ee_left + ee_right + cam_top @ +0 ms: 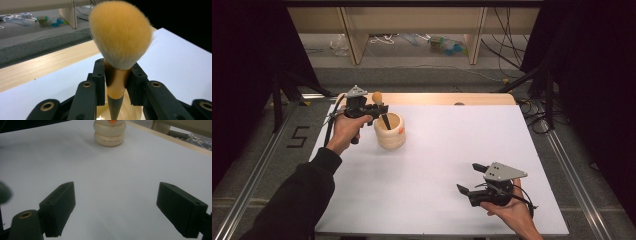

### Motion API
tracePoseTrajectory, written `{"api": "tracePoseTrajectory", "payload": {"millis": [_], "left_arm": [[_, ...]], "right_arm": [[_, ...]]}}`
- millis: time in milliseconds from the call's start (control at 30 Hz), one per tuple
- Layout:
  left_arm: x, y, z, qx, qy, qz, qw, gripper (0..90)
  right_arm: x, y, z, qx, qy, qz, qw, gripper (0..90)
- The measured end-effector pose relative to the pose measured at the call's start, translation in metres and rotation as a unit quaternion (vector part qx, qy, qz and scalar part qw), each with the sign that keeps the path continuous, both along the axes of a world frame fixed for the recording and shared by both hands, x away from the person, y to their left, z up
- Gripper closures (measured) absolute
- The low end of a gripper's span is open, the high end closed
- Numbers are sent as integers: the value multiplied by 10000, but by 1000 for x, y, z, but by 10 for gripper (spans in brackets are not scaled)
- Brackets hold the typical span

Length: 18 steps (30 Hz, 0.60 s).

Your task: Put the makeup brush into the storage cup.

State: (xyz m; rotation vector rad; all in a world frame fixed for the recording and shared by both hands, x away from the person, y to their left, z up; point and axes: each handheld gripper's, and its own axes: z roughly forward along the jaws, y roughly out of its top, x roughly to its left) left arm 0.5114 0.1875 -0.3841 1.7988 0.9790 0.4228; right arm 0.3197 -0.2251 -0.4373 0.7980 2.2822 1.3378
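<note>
Your left hand-held gripper clamps the brush, handle tip already inside the cup, only letting go left; the right hand-held gripper waits wide open, empty.

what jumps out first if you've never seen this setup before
First the fluffy orange-yellow makeup brush, bristles up, clamped at its gold ferrule by the left gripper near the far left of the white table. Its dark handle points down into the cream ringed holder right beneath it. Next, the right gripper at the near right, jaws spread wide over bare table with nothing between them.
</note>
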Motion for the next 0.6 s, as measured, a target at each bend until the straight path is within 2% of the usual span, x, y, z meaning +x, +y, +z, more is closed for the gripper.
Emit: {"api": "tracePoseTrajectory", "payload": {"millis": [100,167,200,233,267,333,400,433,600], "left_arm": [[1,-1,-4,24,62,-59,10000,715],[0,-2,-5,-41,135,-70,9999,707],[0,-2,-4,-70,142,-50,9999,617],[-1,-2,-2,-102,93,79,9999,550],[-1,-1,0,-86,49,148,9998,423],[-2,2,5,-35,-47,297,9995,325],[-4,8,11,-95,-56,477,9988,195],[-5,11,14,-130,-92,492,9987,173],[-10,22,21,-251,-148,480,9984,201]], "right_arm": [[0,0,0,-1,-7,8,10000,163],[0,0,0,21,-16,-20,10000,163],[0,0,1,16,-22,-24,10000,163],[0,-1,1,19,-19,-25,10000,163],[0,0,0,20,-16,-24,10000,163],[0,0,0,27,2,-3,10000,164],[0,1,-1,10,13,26,10000,163],[0,1,-1,43,-7,4,10000,163],[0,1,0,4,23,20,10000,163]]}}
